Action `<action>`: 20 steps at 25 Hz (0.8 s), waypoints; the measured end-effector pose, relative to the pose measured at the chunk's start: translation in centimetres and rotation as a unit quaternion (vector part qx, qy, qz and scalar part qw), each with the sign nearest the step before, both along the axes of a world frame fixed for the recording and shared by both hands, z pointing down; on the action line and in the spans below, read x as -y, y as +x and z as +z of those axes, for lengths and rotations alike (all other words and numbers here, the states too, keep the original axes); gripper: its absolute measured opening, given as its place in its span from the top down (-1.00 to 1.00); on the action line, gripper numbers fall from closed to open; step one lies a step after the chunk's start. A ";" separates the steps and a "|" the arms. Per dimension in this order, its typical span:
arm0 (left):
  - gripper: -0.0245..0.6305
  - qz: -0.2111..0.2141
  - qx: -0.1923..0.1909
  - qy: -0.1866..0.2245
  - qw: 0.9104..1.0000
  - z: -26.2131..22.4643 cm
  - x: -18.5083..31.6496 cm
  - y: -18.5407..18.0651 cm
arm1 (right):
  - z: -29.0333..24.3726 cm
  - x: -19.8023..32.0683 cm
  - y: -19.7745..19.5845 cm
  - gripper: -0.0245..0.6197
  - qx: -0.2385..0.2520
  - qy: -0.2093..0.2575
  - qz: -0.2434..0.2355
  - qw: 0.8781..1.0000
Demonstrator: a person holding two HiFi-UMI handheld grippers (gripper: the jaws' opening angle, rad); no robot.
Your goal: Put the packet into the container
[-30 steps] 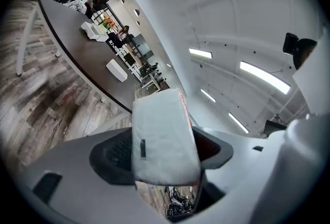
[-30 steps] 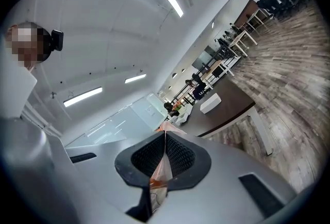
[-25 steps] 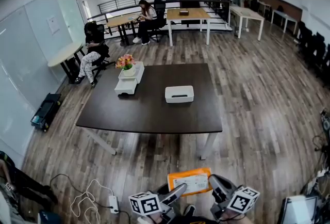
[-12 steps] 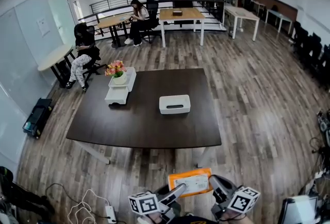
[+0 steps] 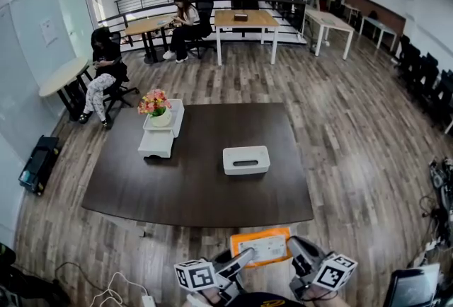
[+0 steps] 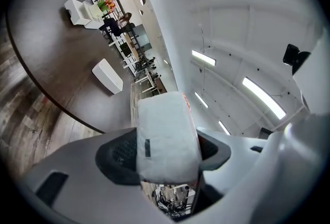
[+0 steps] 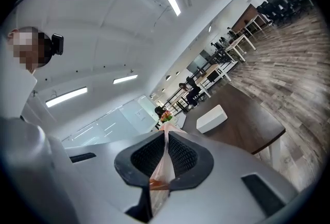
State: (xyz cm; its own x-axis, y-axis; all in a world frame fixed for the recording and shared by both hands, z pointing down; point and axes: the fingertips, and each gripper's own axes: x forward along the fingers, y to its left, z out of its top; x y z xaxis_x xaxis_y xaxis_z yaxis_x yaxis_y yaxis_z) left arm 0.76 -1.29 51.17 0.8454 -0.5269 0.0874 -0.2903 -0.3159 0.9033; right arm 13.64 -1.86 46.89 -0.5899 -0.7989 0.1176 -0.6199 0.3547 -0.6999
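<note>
An orange packet [image 5: 265, 247] with a white label hangs between my two grippers at the bottom of the head view, above the wooden floor. My left gripper [image 5: 244, 260] has the packet's broad end [image 6: 167, 138] between its pads, which touch it on both sides while the jaws are closing. My right gripper [image 5: 298, 253] is shut on a thin edge of the packet [image 7: 164, 158]. The white container [image 5: 246, 160], a low box with a slot in its top, stands on the dark table [image 5: 198, 192] ahead, well away from both grippers. It also shows in both gripper views [image 6: 107, 76] [image 7: 212, 118].
A white tray [image 5: 157, 137] with a pot of flowers [image 5: 153, 102] stands on the table's left part. People sit at tables at the back left. A black case [image 5: 37, 160] lies on the floor at left, and cables [image 5: 120, 293] at bottom left.
The table and container have come closer and lower in the head view. Both grippers and the packet keep their place at the bottom of the view.
</note>
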 end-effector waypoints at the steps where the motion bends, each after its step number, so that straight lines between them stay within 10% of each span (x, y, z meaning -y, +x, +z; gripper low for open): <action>1: 0.09 0.001 -0.006 -0.002 1.000 -0.1 0.9 -0.5 | -0.4 0.9 -0.5 0.87 -0.001 0.006 0.003 1.000; 12: 0.11 0.005 -0.035 -0.020 0.999 0.8 6.1 -2.4 | 1.2 5.6 -2.3 0.36 -0.038 -0.016 0.020 0.999; 20: 0.11 -0.010 -0.008 -0.005 1.000 0.2 9.5 -2.4 | 3.1 9.3 -3.4 0.39 -0.055 -0.035 -0.030 0.997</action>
State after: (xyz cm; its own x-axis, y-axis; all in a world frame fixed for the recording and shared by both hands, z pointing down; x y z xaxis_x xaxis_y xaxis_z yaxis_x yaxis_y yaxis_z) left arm -1.61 -10.76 51.41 0.8365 -0.5421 0.0796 -0.2819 -0.3012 0.9110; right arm 10.23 -11.17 49.99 -0.6177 -0.7494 0.2385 -0.6726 0.3463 -0.6540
